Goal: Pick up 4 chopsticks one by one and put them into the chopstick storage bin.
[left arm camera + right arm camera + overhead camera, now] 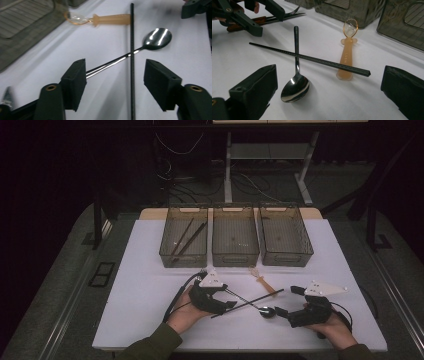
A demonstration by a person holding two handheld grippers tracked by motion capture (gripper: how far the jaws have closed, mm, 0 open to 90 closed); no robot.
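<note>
- My left gripper [231, 304] sits low over the white bench [145, 270], its fingers [75, 82] apart with nothing pressed between them; in the left gripper view the black chopstick [132, 62] runs straight up through the gap, nearer the right-hand finger and touching neither; the handle of the metal spoon [157, 38] comes out from beside the left-hand finger.
- The chopstick lies across the spoon's handle, the two forming a cross on the bench; the spoon's bowl rests beyond the crossing, close to my right gripper [285, 302].
- My right gripper has its fingers [254, 92] wide apart and holds nothing; in the right gripper view the spoon's bowl [295, 88] lies just beside the left-hand finger, and the chopstick's square end stops short of the right-hand finger.
- An orange plastic spoon [262, 280] with a clear bowl lies on the bench past the chopstick, its handle end under the chopstick's far end; its bowl points toward the bins.
- Three clear bins [235, 255] stand in a row at the far side of the bench; the left one [175, 257] holds dark sticks leaning against its wall.
</note>
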